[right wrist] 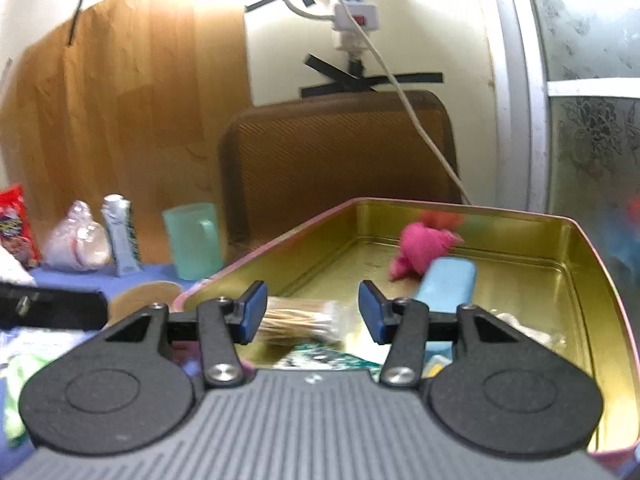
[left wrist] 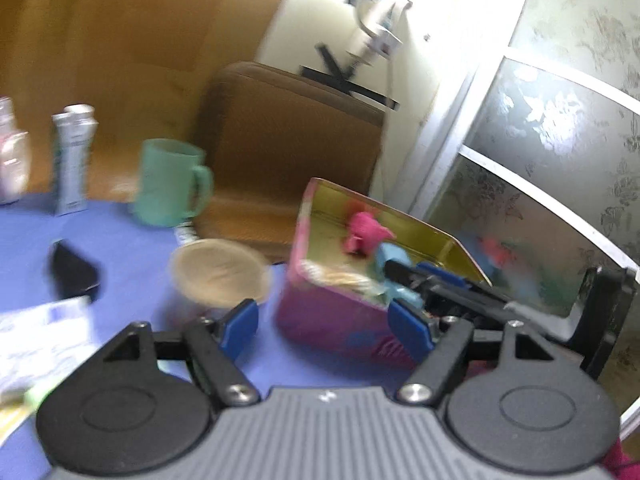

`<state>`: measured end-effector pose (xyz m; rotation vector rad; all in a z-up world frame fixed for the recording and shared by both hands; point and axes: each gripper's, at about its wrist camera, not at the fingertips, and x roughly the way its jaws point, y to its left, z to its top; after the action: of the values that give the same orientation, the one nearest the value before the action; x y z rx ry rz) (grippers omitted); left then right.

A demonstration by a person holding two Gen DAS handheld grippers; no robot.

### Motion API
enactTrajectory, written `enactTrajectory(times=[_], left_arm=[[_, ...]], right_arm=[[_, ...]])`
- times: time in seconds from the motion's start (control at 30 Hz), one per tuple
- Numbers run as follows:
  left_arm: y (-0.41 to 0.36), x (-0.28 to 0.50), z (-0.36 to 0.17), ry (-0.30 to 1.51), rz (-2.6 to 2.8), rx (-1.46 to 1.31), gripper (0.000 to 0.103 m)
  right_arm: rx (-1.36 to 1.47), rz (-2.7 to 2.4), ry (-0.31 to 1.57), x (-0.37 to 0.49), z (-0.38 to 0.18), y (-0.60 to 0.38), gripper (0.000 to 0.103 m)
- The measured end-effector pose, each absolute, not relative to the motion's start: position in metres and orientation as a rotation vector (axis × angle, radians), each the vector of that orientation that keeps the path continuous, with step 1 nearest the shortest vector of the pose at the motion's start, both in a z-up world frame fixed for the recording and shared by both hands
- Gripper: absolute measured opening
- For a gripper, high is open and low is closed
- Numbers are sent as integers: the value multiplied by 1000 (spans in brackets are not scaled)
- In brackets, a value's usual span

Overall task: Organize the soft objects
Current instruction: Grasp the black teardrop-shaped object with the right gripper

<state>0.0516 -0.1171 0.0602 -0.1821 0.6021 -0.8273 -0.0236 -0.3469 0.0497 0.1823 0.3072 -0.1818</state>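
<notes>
Left wrist view (blurred). Left gripper point(left wrist: 326, 330) w/ blue pads set apart, nothing between them; it sits over the blue tablecloth point(left wrist: 132, 240), just left of the pink tin point(left wrist: 320, 316). Tin is open, gold-lined inside; in it a pink soft toy point(left wrist: 364, 234) toward the far wall and a light-blue soft piece point(left wrist: 390, 258) just beside it. The right gripper point(left wrist: 420, 280) reaches into the tin from the right, near the blue piece; contact can't be told. Left of the tin: a round tan lid point(left wrist: 220, 276), green mug point(left wrist: 172, 182), grey-white tube point(left wrist: 72, 160) standing upright, black object point(left wrist: 74, 272). Brown chair back point(left wrist: 296, 140) behind the table.

Right wrist view. Right gripper point(right wrist: 312, 310) over the tin's point(right wrist: 600, 300) near end, fingers approx. half spread, gripping nothing. Beyond the gap lies a bundle of cotton swabs point(right wrist: 298, 320) on the tin floor. Blue soft piece point(right wrist: 446, 284) lies lengthwise past the right pad, its far end touching the pink toy point(right wrist: 424, 250). Outside, at left: mug point(right wrist: 192, 240), tube point(right wrist: 120, 236), clear plastic bag point(right wrist: 78, 240), red packet point(right wrist: 14, 224).
</notes>
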Motion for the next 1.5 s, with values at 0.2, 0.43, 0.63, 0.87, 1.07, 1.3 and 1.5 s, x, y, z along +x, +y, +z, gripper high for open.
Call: enactTrajectory(times=[0.2, 0.43, 0.63, 0.87, 1.07, 1.3, 1.5], left_arm=[[-17, 53, 50, 579, -636, -285, 74], [53, 70, 27, 568, -367, -282, 74], [73, 83, -4, 618, -311, -309, 70], [84, 82, -3, 588, -386, -385, 71], [88, 83, -6, 589, -420, -430, 71], [113, 78, -5, 568, -438, -557, 72], [125, 58, 2, 605, -507, -592, 71]], right_arm=[[153, 3, 292, -17, 68, -301, 53], [83, 220, 419, 28, 65, -225, 53], [2, 266, 559, 95, 55, -172, 49], [-61, 168, 713, 169, 38, -144, 49], [34, 160, 790, 185, 24, -148, 51], [50, 272, 636, 134, 68, -131, 51], [-4, 458, 636, 66, 61, -114, 51]])
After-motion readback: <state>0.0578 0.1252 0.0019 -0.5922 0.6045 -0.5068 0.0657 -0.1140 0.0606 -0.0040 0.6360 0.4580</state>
